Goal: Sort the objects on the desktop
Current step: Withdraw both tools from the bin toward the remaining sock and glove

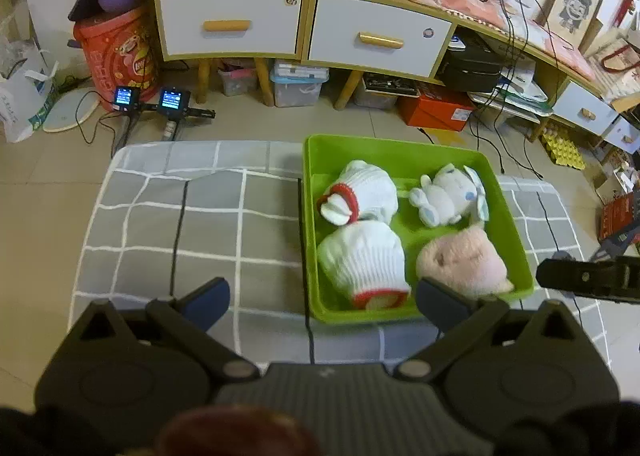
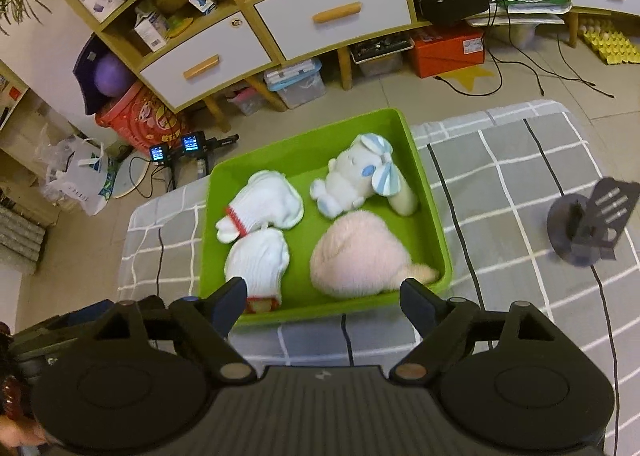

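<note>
Sorted into the green tray (image 2: 428, 191), gloves (image 2: 260, 207) and plush toys (image 2: 352, 175) lie at frame centre below both empty claws (image 1: 322, 296) (image 2: 322, 300), jaws apart.

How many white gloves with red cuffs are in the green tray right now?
2, both on the green tray's left side: one glove at the far left, the other glove in front of it, touching. Nothing suggests more hidden under the plush toys.

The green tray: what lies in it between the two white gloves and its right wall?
In the right wrist view, the green tray holds a white plush toy and a pink fluffy item there.
</note>
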Demonstrator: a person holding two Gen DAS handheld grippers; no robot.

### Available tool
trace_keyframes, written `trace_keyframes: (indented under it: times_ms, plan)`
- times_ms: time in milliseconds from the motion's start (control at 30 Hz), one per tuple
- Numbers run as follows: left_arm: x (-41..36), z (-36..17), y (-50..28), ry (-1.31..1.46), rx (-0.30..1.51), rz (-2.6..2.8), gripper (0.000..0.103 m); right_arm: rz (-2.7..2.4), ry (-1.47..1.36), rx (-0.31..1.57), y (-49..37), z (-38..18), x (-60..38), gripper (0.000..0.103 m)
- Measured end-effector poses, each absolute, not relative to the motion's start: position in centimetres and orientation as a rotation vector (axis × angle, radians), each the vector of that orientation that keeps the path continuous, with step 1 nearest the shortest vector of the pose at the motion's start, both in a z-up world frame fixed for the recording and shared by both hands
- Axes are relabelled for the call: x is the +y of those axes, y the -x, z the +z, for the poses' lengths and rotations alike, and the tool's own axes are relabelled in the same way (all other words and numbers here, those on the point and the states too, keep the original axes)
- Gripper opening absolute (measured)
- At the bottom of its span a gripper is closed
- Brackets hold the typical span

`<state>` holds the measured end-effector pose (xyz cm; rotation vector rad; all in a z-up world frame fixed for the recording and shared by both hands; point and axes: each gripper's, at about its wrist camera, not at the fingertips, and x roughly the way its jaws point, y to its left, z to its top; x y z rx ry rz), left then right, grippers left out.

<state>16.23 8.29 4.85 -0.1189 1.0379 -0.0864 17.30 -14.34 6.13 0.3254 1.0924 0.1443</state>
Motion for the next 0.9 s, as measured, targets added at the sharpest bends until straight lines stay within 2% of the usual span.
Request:
trace_keyframes:
  times_ms: [400,600,900]
  plan:
    - [9.3,6.3,-8.9,0.122,1.017,-0.119,0.102,0.226,-0.278,1.110,-12.3,5.6,-13.6,0.087]
    - [11.8,3.6,-6.2,0.215,0.982,-0.143,0.102,0.203,-0.269,1.148,-11.3,2.9,-14.1,0.087]
    - [15.3,-1.7,-5.0,0.356,1.166,-0.112,0.102,0.213,-0.242,1.238,-9.3,-0.7,-14.7,0.087]
